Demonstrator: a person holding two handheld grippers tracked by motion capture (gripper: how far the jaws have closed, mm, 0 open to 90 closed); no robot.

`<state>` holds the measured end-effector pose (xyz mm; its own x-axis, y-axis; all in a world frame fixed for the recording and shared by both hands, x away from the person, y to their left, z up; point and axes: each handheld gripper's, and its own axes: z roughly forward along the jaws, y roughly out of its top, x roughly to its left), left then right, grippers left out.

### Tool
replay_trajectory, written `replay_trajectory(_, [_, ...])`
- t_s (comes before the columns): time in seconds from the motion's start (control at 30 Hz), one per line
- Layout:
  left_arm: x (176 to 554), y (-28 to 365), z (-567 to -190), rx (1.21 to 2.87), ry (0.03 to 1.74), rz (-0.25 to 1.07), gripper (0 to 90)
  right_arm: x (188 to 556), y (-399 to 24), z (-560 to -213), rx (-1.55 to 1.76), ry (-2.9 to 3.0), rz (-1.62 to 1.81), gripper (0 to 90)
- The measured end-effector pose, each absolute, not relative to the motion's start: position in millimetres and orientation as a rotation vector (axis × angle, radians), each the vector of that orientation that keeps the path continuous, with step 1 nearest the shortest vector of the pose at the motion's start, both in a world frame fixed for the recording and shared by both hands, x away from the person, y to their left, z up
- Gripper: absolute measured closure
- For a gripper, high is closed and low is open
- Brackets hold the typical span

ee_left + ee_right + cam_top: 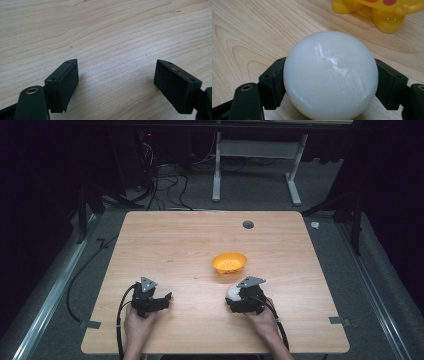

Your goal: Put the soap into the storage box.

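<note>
A white ball (330, 75) sits pinched between the fingers of the right gripper (234, 294), low over the near right part of the counter (190, 245). Just beyond it stands a yellow bowl (229, 263) on small feet. Well to the left, the left gripper (116, 80) rests on bare wood, its fingers spread with nothing between them.

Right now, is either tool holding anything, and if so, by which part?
The right tool grips a white ball across its widest part, one jaw on each side. The left tool is open over bare table, holding nothing.
</note>
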<state>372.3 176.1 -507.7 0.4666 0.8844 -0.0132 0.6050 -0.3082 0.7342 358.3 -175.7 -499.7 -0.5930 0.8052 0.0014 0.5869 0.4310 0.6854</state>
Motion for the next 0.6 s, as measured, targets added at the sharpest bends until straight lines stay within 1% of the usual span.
replay_trajectory(0.6, [372.3, 176.2, -507.7, 2.032, 1.234, 0.523, 20.4, 357.8, -175.2, -498.5, 1.205, 2.367, 0.944, 24.7])
